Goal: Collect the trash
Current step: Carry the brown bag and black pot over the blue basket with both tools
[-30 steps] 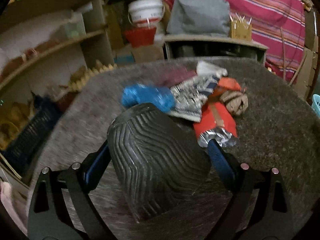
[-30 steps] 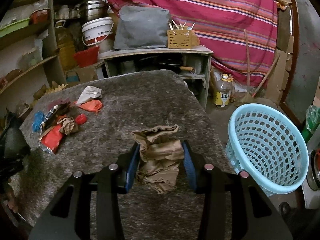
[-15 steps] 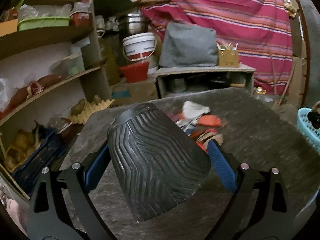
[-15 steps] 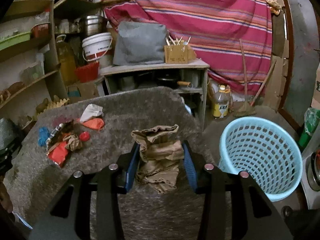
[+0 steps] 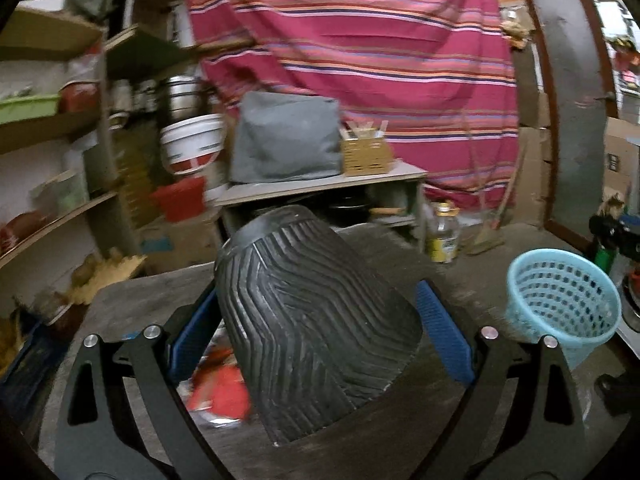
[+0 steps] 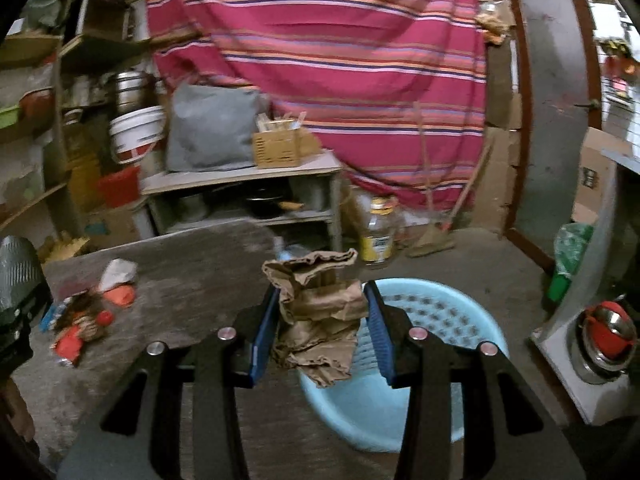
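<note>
In my left gripper (image 5: 316,316) I hold a black ribbed pot (image 5: 312,320), tilted, with its rim pointing away from me; the jaws stand wide and the left blue pad touches its side, but on the right side I see a small gap, so I cannot tell for sure how firm the grip is. Under the pot, on the grey counter (image 5: 132,292), lies a blurred red wrapper (image 5: 224,396). To the right, on the floor, stands the light blue basket (image 5: 560,304). My right gripper (image 6: 322,312) is closed about halfway on a crumpled brown paper bag (image 6: 320,312); both blue pads press its sides and the bag hangs between them, with its top edge sticking up. This bag is above the near rim of the basket (image 6: 440,312), which is just behind and below it. On the counter (image 6: 192,292) to the left remains a small pile of trash (image 6: 80,328): a white crumpled piece (image 6: 118,270), an orange piece (image 6: 122,294), a red wrapper and some brown things. At the far left edge of the right view I see the pot (image 6: 18,272) with the left gripper under it. Behind everything hangs a striped red cloth (image 6: 340,60).
</note>
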Available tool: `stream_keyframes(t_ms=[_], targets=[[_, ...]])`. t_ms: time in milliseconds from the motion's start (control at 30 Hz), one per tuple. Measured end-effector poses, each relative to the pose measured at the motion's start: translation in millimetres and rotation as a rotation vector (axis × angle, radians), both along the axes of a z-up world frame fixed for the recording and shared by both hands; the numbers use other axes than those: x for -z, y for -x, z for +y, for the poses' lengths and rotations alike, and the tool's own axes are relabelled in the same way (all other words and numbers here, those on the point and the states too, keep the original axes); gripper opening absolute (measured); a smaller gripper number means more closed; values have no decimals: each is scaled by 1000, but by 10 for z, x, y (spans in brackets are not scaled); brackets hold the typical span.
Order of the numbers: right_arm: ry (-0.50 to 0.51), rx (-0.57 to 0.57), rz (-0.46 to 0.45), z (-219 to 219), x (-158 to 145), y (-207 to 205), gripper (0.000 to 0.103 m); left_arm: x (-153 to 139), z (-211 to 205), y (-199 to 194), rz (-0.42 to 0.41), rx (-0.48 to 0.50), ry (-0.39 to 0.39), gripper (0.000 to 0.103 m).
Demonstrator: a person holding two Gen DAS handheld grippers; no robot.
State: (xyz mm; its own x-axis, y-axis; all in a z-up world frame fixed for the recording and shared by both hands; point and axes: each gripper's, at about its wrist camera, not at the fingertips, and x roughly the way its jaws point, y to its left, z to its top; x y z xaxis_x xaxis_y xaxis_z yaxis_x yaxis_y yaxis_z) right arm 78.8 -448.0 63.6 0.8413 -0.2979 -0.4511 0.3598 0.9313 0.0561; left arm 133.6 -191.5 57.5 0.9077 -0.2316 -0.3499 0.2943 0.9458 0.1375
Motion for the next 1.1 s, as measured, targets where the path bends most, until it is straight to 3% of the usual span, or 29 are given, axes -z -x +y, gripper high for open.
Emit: stream_keyframes(t_ms=[333,700,933,1100], targets=[[-47,130,41,-908,289,69,42,325,-1063,-197,98,164,12,92],[-103,252,42,-1606,499,236,42,501,-2160,-190,123,346,-29,92],[-154,283,35,-1817,608,294,42,599,-2610,-272,168,425,-47,92],[-157,263,36,-1747,630,200,42,653,-2697,-343,183,441,-74,92]])
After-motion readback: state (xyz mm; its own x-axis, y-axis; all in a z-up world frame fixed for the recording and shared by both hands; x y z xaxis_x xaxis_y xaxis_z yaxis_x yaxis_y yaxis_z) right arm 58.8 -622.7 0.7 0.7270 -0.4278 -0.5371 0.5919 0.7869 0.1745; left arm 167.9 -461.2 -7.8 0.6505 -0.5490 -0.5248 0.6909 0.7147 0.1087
